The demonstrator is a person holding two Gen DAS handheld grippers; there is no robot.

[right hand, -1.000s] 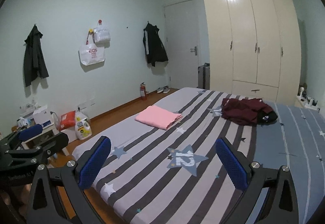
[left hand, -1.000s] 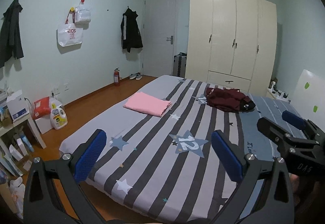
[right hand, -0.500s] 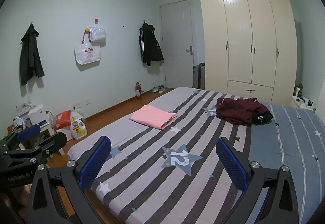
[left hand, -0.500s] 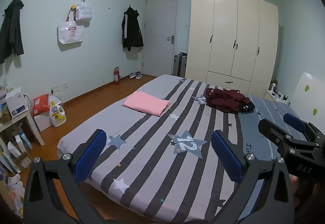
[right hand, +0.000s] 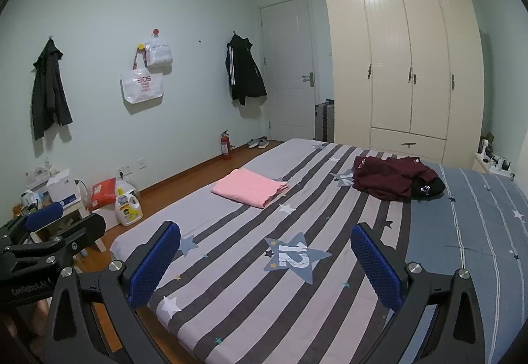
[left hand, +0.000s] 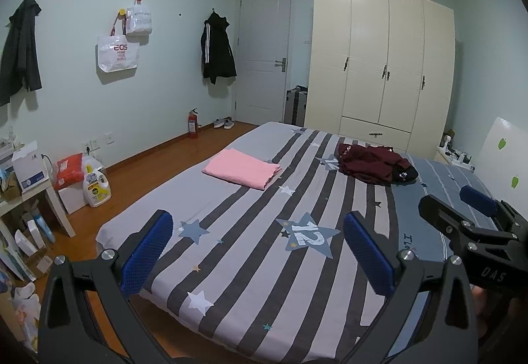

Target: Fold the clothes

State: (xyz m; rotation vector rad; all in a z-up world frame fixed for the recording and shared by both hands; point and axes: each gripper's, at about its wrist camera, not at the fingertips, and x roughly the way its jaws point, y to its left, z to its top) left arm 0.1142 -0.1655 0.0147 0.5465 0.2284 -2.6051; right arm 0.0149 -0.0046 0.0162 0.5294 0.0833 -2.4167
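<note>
A folded pink garment (left hand: 242,168) (right hand: 250,187) lies flat on the striped bed, towards its left side. Further back sits a crumpled maroon garment (left hand: 369,162) (right hand: 389,179) with a black piece (left hand: 404,174) (right hand: 427,187) at its right end. My left gripper (left hand: 259,248) hovers open above the near end of the bed, nothing between its blue pads. My right gripper (right hand: 265,261) is open too and empty, held at the same end. Each gripper shows at the edge of the other's view: the right gripper (left hand: 462,215) and the left gripper (right hand: 64,222).
The bed (left hand: 231,281) has a grey striped cover with stars and a blue section on the right. Left of it is wood floor with a detergent bottle (left hand: 95,185), boxes and a small white table (left hand: 19,195). A cream wardrobe (left hand: 379,66) and door stand behind.
Both views have pulled back and risen slightly, so the bed and clothes look a little further off. Both grippers stay open and empty.
</note>
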